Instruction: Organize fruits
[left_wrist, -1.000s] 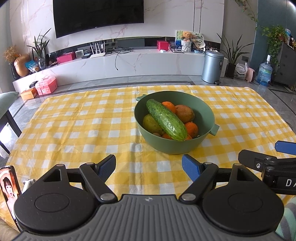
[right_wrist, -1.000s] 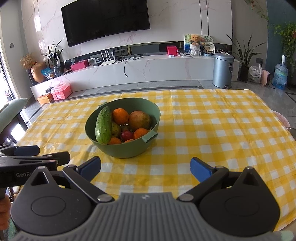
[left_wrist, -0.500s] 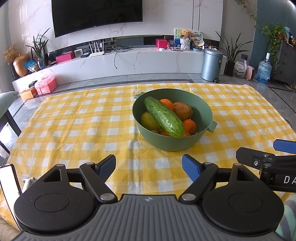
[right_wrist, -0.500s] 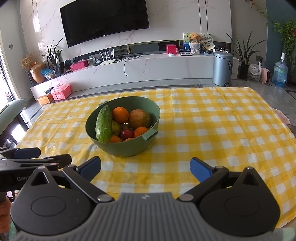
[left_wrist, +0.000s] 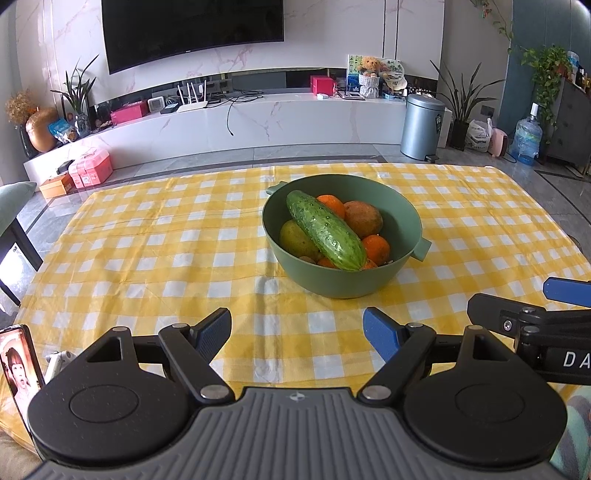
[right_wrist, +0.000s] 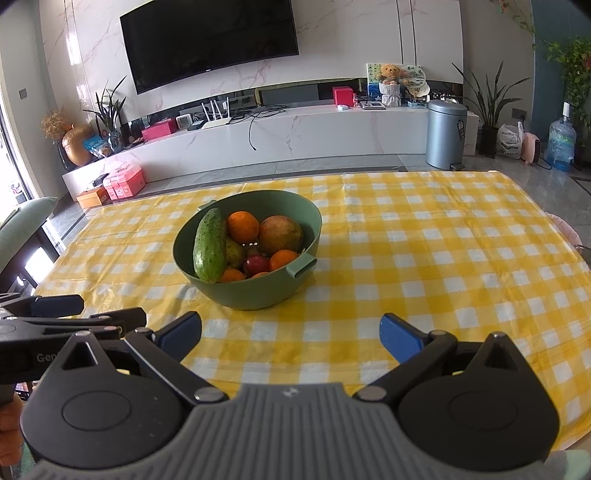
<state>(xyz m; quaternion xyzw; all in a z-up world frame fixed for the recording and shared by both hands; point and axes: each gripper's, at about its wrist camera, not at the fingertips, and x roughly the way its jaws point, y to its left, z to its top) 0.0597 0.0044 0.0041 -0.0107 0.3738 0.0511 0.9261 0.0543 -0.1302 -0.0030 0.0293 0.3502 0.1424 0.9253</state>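
Resting at the centre of the checked worktop (left_wrist: 147, 251): green bowl (left_wrist: 399, 221), heaped with fruit, cucumber (left_wrist: 325, 230) slanted on top from 11 to 5 o'clock, oranges (right_wrist: 242, 226) and a brownish fruit (right_wrist: 280, 233) beneath. Both empty and spread wide near the 6 o'clock edge: left hand-held gripper (left_wrist: 297, 328), right hand-held gripper (right_wrist: 290, 332). Likely trouble: lifting the cucumber off-centre, tipping it, rolling loose oranges out; nudging the rim, sliding the bowl and bunching the cloth

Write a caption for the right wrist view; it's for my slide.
Open right gripper faces a green bowl holding a cucumber and fruit on a checked tablecloth.
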